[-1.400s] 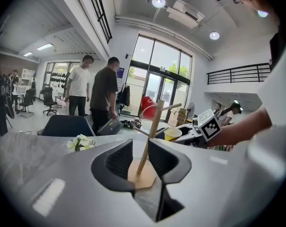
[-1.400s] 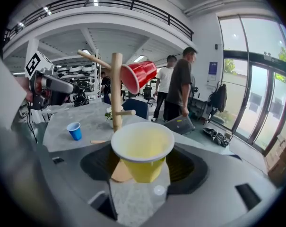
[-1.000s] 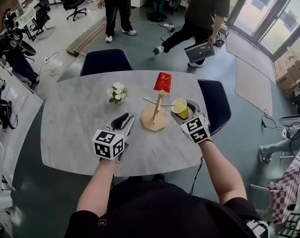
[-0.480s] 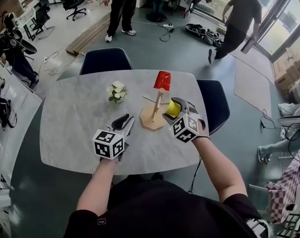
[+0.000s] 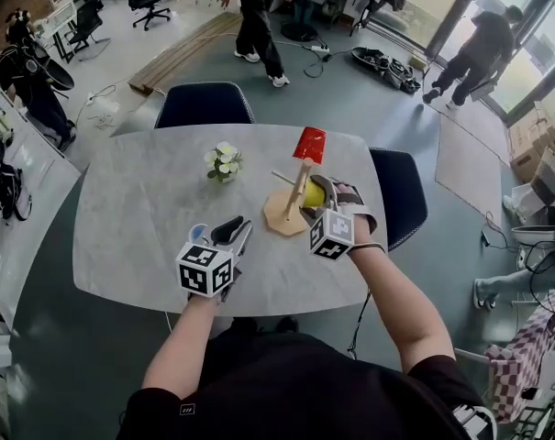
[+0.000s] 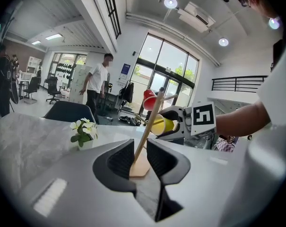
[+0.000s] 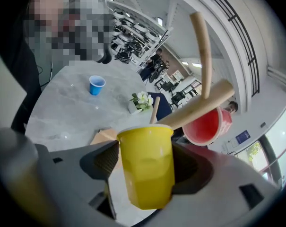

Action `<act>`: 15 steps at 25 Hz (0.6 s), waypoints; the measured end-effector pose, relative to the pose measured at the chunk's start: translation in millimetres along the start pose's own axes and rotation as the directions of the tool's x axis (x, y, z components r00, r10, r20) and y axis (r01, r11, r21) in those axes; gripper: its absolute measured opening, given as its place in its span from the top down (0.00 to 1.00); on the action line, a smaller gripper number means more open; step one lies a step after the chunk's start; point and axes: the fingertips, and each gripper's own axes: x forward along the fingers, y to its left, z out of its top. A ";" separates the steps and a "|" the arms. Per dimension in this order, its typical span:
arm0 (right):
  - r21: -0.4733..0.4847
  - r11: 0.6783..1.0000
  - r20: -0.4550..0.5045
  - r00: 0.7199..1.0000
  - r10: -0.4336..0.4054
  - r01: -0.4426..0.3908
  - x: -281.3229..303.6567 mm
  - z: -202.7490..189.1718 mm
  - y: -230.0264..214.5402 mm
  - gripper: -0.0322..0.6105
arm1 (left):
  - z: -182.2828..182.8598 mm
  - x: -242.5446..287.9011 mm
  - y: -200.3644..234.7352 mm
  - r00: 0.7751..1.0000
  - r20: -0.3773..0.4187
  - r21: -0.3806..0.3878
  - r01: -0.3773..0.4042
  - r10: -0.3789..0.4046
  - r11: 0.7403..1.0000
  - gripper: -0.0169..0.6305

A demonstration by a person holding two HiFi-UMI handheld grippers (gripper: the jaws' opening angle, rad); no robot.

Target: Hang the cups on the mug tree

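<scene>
Yellow cup: the yellow cup [image 7: 146, 167] is clamped across its body by the fingers [image 7: 104, 162] of your right gripper [image 5: 317, 198]. It sits at the mug tree [image 5: 291, 211] with its rim against a side peg [image 7: 199, 109]. Whether the peg is inside yet, you cannot tell.
Just changed: you brought the cup in from the tree's right and rolled its mouth toward the peg, so the hang looks nearly made.
Red cup: the red cup [image 5: 309, 144] is already upended on the top peg, and its inside is bare.
Blue cup: the blue cup [image 7: 96, 84] stands upright on the tabletop [image 5: 139, 218], contents unseen.
Left gripper: your left gripper [image 6: 140, 157] sits short of the tree, its fingers a narrow gap apart and holding nothing.
</scene>
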 end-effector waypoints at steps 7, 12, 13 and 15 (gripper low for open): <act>-0.102 0.995 -0.016 1.000 -0.018 0.016 -9.4 -7.6 5.3 0.47 | -5.7 -5.9 1.2 1.000 0.002 -0.004 -0.017 0.017 1.000 0.84; -0.107 0.994 -0.030 0.999 -0.011 0.008 -4.0 -4.1 5.1 0.47 | -8.9 -4.0 -8.5 1.000 0.000 -0.006 -0.012 0.012 1.000 0.84; -0.118 0.993 -0.030 0.999 -0.013 0.009 -3.1 -1.6 5.4 0.47 | -9.4 -4.0 -12.1 1.000 0.001 -0.007 -0.008 0.008 1.000 0.84; -0.150 0.989 -0.025 1.000 -0.018 0.014 -3.7 3.0 7.3 0.46 | -10.4 -4.7 -17.9 1.000 0.000 -0.004 -0.002 0.002 1.000 0.84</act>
